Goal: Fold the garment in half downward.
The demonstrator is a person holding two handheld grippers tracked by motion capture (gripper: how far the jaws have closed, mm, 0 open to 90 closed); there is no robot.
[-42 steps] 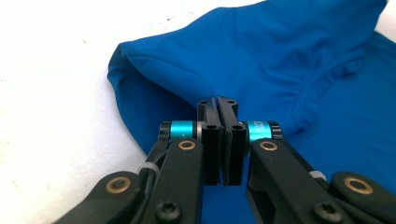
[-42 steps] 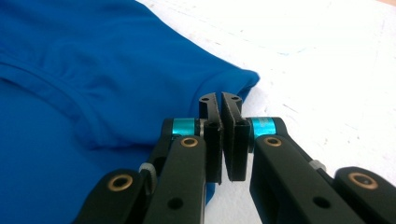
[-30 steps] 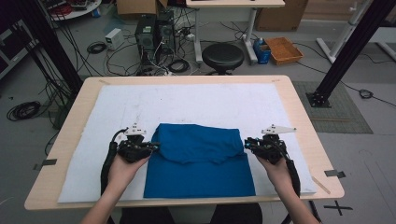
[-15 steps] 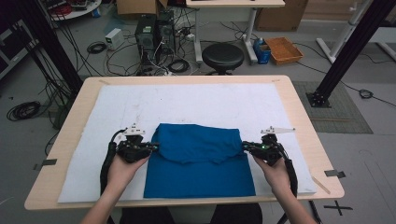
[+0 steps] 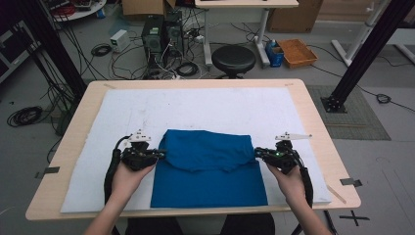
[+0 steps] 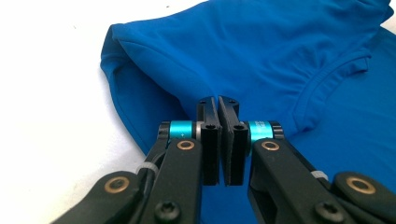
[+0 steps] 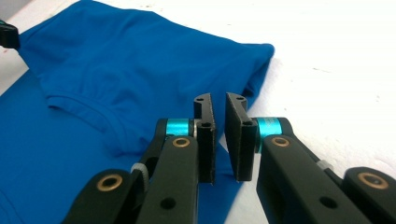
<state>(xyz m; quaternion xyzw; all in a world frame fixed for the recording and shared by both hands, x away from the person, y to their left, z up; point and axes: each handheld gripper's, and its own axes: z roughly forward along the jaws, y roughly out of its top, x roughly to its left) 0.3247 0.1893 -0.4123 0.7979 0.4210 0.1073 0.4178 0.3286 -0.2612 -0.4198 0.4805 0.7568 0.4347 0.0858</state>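
Your left gripper (image 6: 218,105) is pressed together at the shirt's (image 5: 208,166) edge; whether it pinches cloth, you cannot tell. Your right gripper (image 7: 218,100), just opening, stands slightly apart, nothing between. Bare mat (image 5: 210,107) lies beyond both.

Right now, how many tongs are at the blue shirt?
2. The left tongs sit at the left edge of the blue shirt; the right tongs sit at its right edge, on the white mat.
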